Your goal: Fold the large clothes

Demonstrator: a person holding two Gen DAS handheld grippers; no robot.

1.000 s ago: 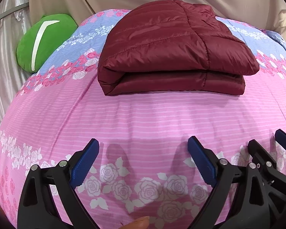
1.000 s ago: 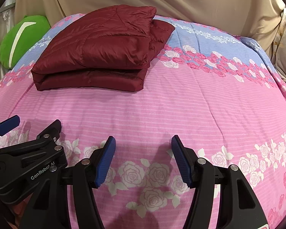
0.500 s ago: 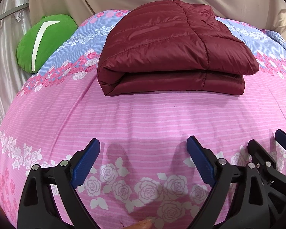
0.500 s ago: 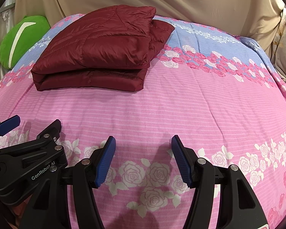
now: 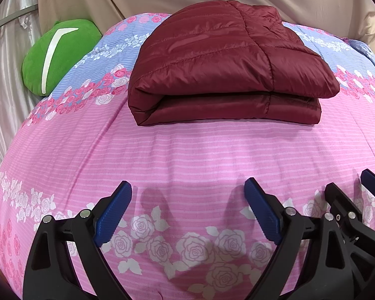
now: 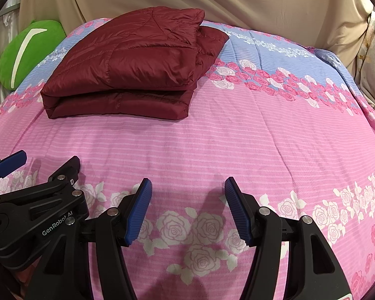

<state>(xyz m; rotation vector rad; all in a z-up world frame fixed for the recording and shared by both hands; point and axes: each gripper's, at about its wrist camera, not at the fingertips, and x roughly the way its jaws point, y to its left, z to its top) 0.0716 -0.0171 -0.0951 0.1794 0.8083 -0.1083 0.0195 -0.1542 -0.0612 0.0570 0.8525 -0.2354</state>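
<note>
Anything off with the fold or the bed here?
Nothing much stands out. The maroon puffer jacket lies folded in a compact stack on the floral bedspread; only its right end is a bit uneven, an under layer sticking out past the top one. Left gripper and right gripper are open, clear of it.

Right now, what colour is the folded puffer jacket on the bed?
Dark maroon, with quilted stitching; the folded puffer jacket shows best in the left wrist view.
</note>
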